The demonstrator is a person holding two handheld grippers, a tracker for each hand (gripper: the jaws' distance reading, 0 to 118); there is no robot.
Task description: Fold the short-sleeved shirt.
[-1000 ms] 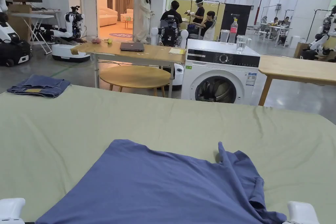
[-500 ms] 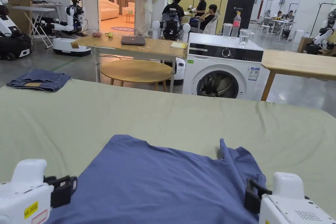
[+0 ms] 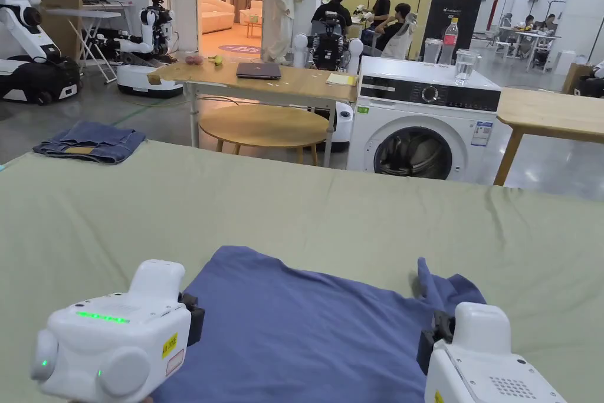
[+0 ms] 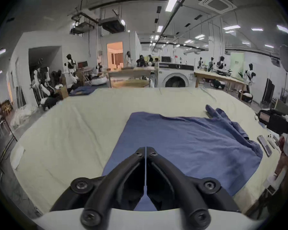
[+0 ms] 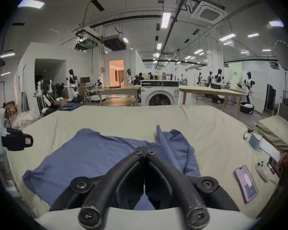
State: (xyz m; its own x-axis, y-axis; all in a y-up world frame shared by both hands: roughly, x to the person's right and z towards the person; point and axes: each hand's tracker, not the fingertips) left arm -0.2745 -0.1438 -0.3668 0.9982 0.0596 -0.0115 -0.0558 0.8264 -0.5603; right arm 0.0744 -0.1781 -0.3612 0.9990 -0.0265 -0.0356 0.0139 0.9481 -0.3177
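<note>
The blue shirt (image 3: pixel 307 327) lies on the pale green sheet (image 3: pixel 177 209) of the work surface, mostly flat, its right side bunched with one fold standing up. Its near edge is hidden behind both gripper bodies in the head view. The left gripper (image 4: pixel 146 149) hangs over the shirt's left part, jaws together on nothing. The right gripper (image 5: pixel 144 149) hangs over the rumpled right part, jaws likewise closed and empty. A phone (image 5: pixel 246 183) lies on the sheet, right of the shirt.
</note>
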